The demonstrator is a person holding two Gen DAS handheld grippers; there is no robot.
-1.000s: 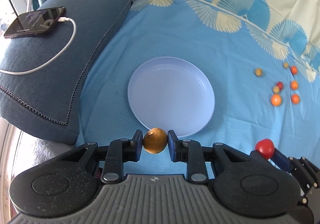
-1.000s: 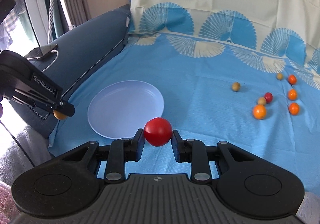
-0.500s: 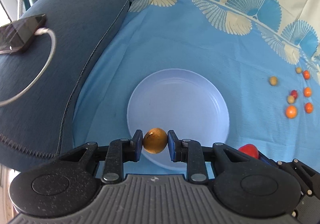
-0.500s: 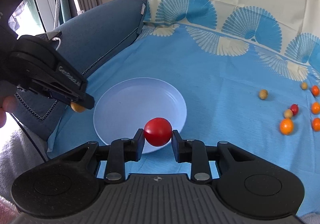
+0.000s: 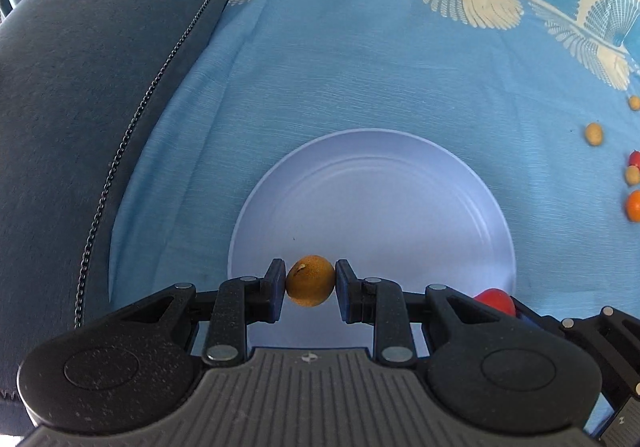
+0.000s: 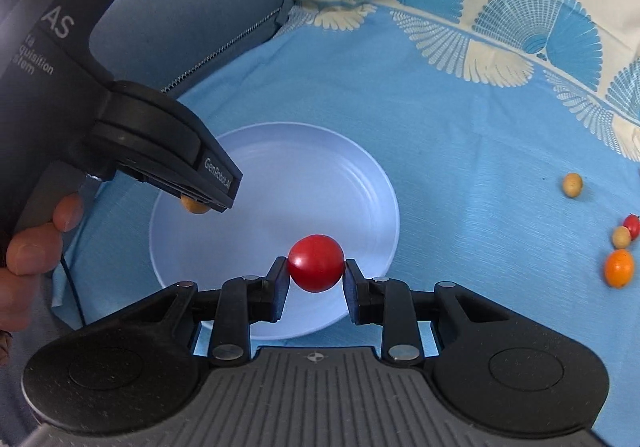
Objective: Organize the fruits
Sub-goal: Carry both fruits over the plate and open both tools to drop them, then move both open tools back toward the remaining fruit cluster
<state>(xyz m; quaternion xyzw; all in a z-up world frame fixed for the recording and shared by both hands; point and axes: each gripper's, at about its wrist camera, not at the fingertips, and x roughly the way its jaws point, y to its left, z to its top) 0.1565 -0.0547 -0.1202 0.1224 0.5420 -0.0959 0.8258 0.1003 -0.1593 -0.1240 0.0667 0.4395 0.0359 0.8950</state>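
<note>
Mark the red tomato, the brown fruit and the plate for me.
red tomato (image 6: 316, 263), right wrist view, centre of its skin.
brown fruit (image 5: 310, 286), left wrist view, its middle.
plate (image 5: 372, 203), left wrist view, bare middle.

Blue cloth (image 5: 360, 67) with fan-print border carries pale plate (image 6: 320, 167). Right of plate, well apart: yellow balls (image 6: 572, 185), red ball (image 6: 633, 224), orange ball (image 6: 619, 268).

Blue fan-patterned cloth (image 5: 360, 67) over the surface, dark blue cushion (image 5: 80, 67) at left, daylight

Bright daylight, sharp, fisheye-warped edges
</note>
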